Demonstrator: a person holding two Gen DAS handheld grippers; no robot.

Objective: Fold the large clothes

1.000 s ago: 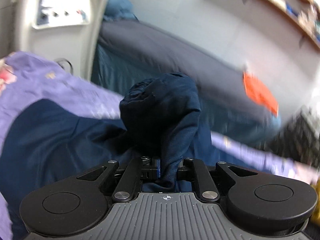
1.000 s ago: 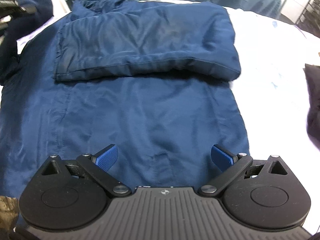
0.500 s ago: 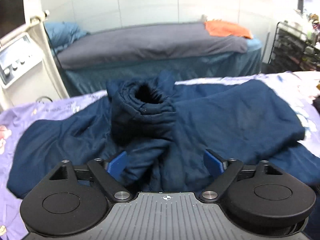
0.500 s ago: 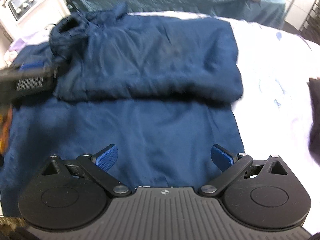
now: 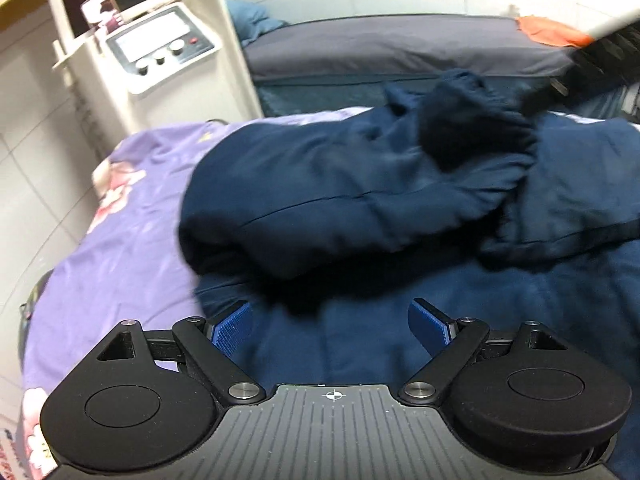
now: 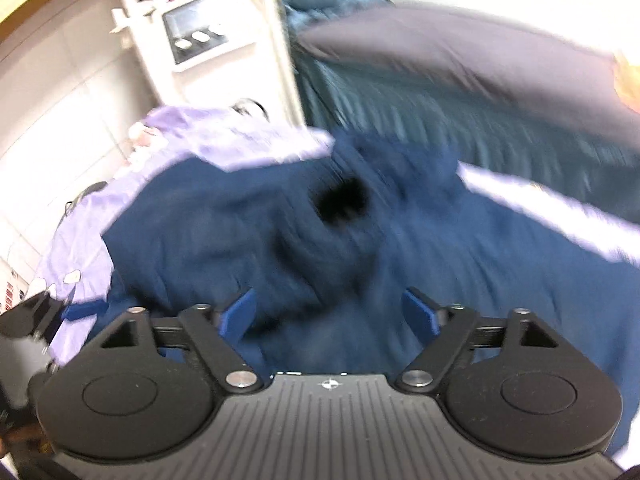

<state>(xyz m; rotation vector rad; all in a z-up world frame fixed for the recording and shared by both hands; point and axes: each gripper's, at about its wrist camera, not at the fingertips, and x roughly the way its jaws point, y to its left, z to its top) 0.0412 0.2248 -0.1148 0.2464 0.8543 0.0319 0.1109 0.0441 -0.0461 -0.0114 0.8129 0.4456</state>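
Observation:
A large navy padded jacket [image 5: 360,200] lies on a purple floral bedsheet [image 5: 120,240]. Its left sleeve is folded across the body, with the dark cuff opening [image 5: 460,136] toward the right. My left gripper [image 5: 331,322] is open and empty, just above the jacket's lower part. My right gripper [image 6: 330,312] is open and empty, close over the jacket [image 6: 240,240], facing the cuff opening [image 6: 340,200]; this view is blurred by motion. The right gripper also shows in the left wrist view [image 5: 592,64] at the top right, and the left gripper in the right wrist view [image 6: 40,316] at the left edge.
A white machine with knobs [image 5: 160,52] stands beside the bed at the back left. A second bed with a grey cover [image 5: 400,48] and teal skirt lies behind, with an orange cloth [image 5: 548,32] on it.
My left gripper let go of the sleeve, opened, and pulled back; the sleeve now lies across the jacket. My right gripper swung left toward the sleeve cuff, staying open.

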